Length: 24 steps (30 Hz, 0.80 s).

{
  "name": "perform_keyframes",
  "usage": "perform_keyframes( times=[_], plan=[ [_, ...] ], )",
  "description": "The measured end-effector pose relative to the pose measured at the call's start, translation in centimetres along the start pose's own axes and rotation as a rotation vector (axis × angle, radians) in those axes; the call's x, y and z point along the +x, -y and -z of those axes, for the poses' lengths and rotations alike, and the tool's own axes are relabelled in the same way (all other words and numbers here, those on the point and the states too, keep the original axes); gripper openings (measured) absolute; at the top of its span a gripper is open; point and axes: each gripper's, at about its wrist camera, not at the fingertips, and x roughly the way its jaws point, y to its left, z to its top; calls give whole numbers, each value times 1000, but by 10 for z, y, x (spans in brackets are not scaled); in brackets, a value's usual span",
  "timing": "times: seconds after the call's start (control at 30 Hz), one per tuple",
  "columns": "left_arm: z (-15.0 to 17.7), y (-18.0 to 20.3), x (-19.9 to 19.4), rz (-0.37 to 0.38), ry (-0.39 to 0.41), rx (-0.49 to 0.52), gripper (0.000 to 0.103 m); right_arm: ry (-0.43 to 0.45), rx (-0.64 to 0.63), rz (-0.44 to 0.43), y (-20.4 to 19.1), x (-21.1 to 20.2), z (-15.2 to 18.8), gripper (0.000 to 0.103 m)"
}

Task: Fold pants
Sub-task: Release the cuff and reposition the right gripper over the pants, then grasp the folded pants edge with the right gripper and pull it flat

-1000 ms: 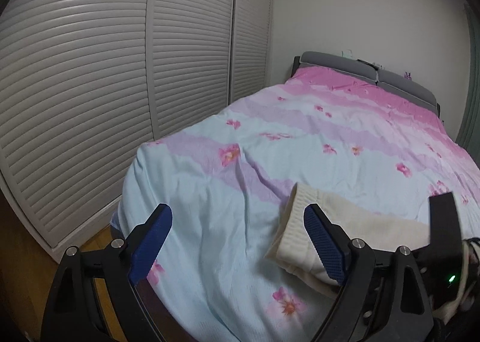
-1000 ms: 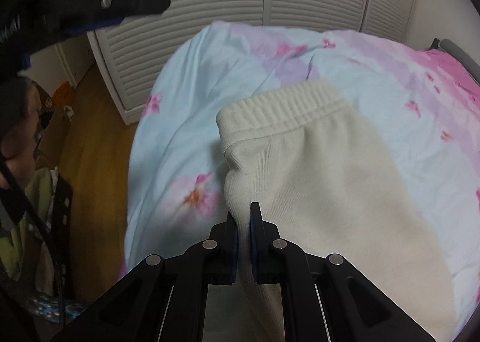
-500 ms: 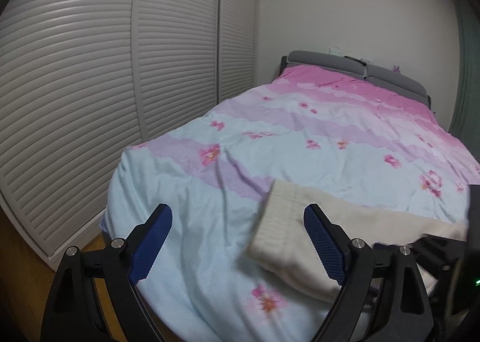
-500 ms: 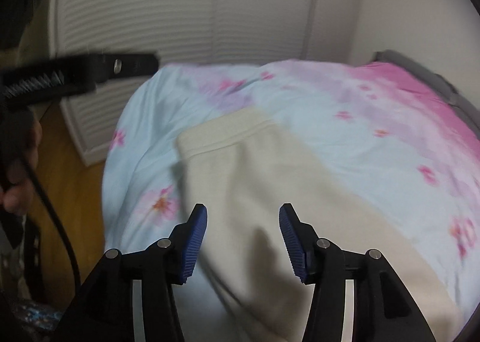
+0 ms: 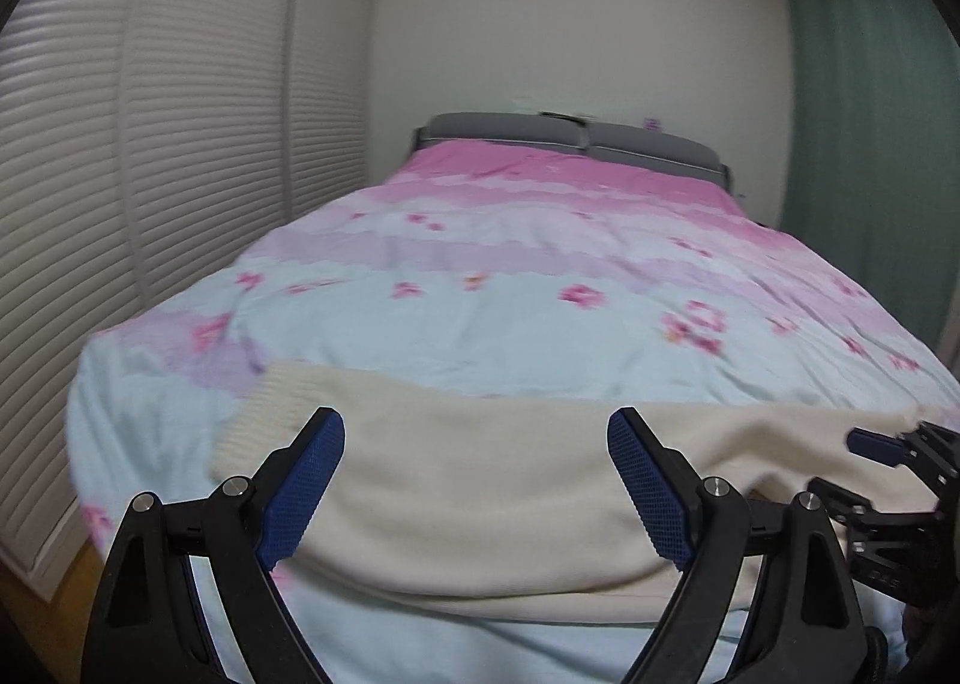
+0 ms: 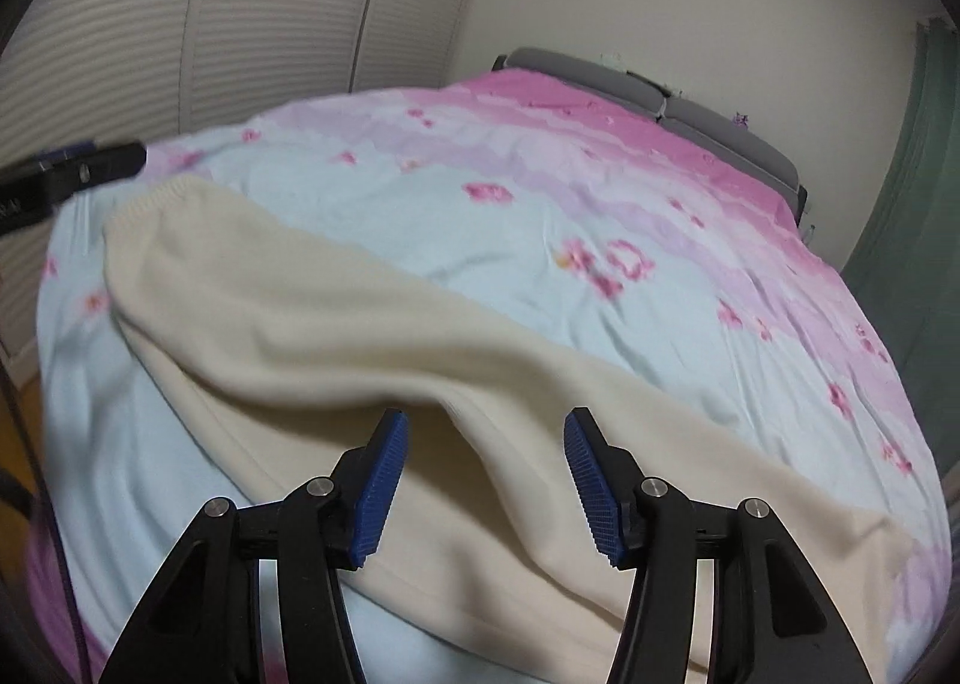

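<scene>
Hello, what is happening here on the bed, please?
A person with a gripper in each hand is folding cream pants, which lie across the near end of a bed with a floral duvet. Neither gripper holds the fabric. The right gripper has just been opening its jaws, and nothing sits between them; it hangs above the pants. The left gripper is wide open over the part near the waistband.

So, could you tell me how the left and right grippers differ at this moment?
The left gripper stands wide open; the right gripper gapes narrower, its jaws having just been opening. The left faces the cream pants near their ribbed waistband; the right sits further along the leg, at a raised fold. Both have blue pads, are open and grip nothing.
</scene>
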Motion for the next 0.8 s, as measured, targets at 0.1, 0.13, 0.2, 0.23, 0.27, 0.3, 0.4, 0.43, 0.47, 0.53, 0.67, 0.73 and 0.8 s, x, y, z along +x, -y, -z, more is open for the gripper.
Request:
perform_keyframes(
  times=[0.1,0.13,0.2,0.23,0.27,0.3,0.4,0.43,0.47,0.53,0.67,0.73,0.8],
  plan=[
    [4,21,-3,15,27,31,90,-20,-55,8,1,17,8,55],
    [4,25,-2,15,31,35,90,-34,-66,-2,2,25,11,55],
    [6,30,1,9,32,27,90,-51,-83,-2,3,37,16,55],
    [7,32,4,8,27,19,90,-60,-90,-3,3,43,19,53],
    [8,33,5,9,24,14,90,-68,-94,-7,3,49,20,46],
    [9,33,8,7,21,12,90,-76,-94,-7,3,51,24,42],
    [14,37,15,-3,8,18,90,-112,-67,-31,7,63,31,16],
    [15,35,16,-5,3,19,90,-121,-53,-42,9,64,32,7],
    [16,35,18,-10,-4,20,90,-114,-41,-50,11,62,33,7],
    [16,33,19,-17,-9,14,90,-93,-32,-60,13,55,35,6],
    [15,28,13,-18,-15,-10,90,-56,0,-70,27,22,34,6],
    [16,26,7,-10,-14,-19,90,-44,13,-80,36,5,33,6],
    [18,26,0,-1,-8,-19,90,-42,1,-83,41,-12,35,6]
  ],
)
